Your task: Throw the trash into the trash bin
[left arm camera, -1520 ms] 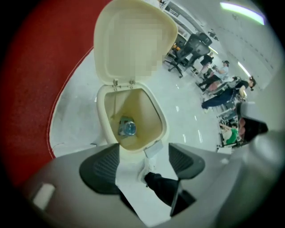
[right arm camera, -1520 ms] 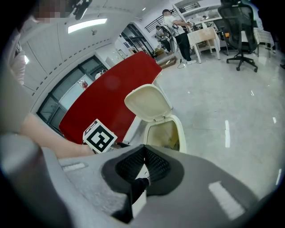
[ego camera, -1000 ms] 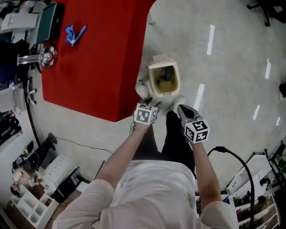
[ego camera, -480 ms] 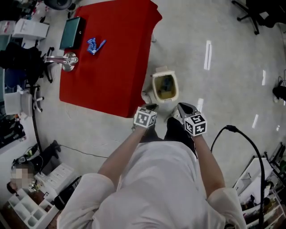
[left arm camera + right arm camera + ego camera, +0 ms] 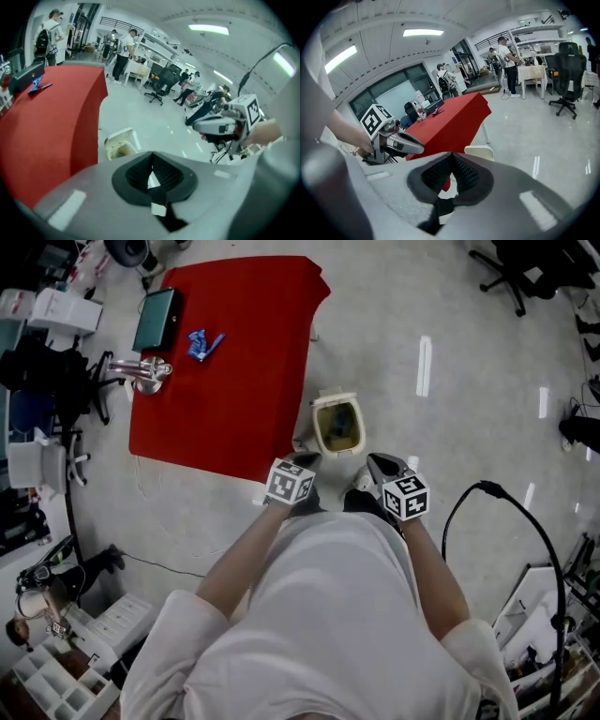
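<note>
trash bin (image 5: pixel 317 430): cream, upright, open-topped | on floor at red table (image 5: pixel 234 362) corner | blue wrapper (image 5: pixel 202 343): lying on table

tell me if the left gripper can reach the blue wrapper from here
Probably not from here. The left gripper, its fingers just closed on nothing, hangs by the bin off the table's near corner; the wrapper lies far across the red top. Nothing blocks the way, but a step closer looks needed.

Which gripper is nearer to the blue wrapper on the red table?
Left. The left gripper, jaws just closed on nothing, hangs off the red table's near corner, the blue wrapper lying across the table; the right gripper is farther, past the trash bin.
</note>
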Motion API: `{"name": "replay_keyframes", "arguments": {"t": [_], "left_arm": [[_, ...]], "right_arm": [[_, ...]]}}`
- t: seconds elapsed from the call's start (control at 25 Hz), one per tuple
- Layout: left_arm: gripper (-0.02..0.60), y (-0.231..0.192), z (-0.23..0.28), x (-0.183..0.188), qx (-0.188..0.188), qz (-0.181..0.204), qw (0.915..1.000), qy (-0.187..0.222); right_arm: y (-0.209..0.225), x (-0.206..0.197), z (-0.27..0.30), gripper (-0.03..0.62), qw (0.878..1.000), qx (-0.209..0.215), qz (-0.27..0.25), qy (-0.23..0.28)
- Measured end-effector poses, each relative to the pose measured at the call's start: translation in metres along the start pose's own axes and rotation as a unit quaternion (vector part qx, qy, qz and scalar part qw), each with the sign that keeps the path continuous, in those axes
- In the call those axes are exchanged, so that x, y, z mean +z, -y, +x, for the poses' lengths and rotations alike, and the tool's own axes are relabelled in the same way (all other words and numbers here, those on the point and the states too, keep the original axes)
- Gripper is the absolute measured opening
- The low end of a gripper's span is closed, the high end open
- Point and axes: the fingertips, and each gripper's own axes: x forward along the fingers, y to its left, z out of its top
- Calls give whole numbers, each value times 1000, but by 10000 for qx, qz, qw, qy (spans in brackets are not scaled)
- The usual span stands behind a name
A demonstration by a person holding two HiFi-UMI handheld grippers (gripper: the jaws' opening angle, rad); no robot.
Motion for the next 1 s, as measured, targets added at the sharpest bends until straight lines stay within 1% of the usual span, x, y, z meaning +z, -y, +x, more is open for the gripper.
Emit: {"name": "replay_keyframes", "arguments": {"t": [0.12,0.4,0.6,0.76,0.84,1.0], "left_arm": [[6,4,-18,13,-91,40,9998,182],[6,12,-48,35,-315,176,9984,435],[6,13,-58,45,-381,234,9977,502],[6,12,-59,45,-413,327,9972,528],[6,11,-58,45,-412,299,9973,523],[6,11,-60,47,-487,81,9971,574]], "right_arm": [[-3,8,-9,2,9999,-51,-19,96],[-6,26,-22,2,9995,-164,16,284],[-11,34,-21,2,9993,-177,-10,326],[-18,33,-16,2,9994,-149,-66,302],[-20,32,-14,2,9995,-134,-101,282],[-23,32,-17,2,9995,-136,-135,268]]}}
